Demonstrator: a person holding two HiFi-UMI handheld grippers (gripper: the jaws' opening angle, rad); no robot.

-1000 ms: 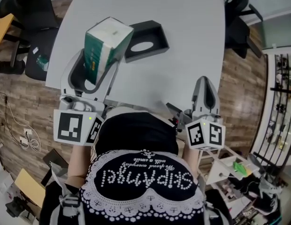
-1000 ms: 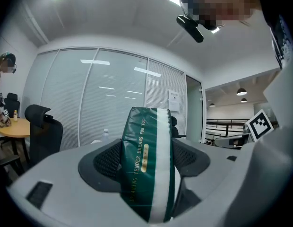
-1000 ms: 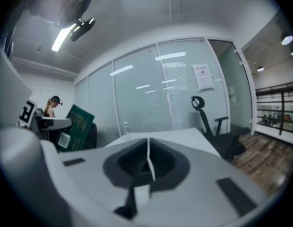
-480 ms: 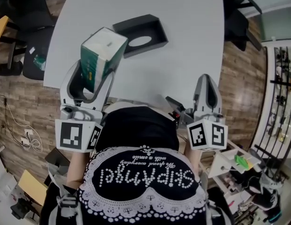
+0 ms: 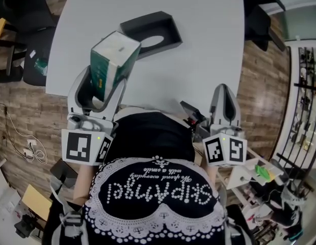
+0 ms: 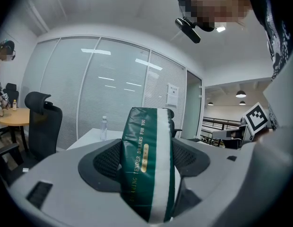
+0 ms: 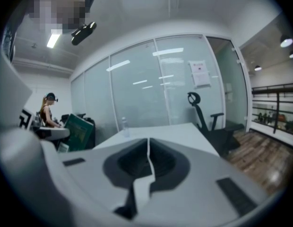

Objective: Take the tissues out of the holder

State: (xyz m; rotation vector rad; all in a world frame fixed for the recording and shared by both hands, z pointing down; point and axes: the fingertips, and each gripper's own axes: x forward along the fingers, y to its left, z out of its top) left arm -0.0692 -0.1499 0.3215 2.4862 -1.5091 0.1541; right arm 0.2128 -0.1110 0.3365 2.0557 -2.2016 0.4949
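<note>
Tissue pack, green with a white band, is outside the holder and clamped in our left tool. In the left gripper view both jaws of the left tool press the pack's broad sides, and the pack stands upright between them. In the head view we hold the pack raised over the near left part of the white worktop. There it overlaps the near corner of the black holder, which lies on the worktop with its oval opening visible. Our right tool is off the worktop's near edge, beside the torso. In the right gripper view its jaws are together with nothing between them.
</note>
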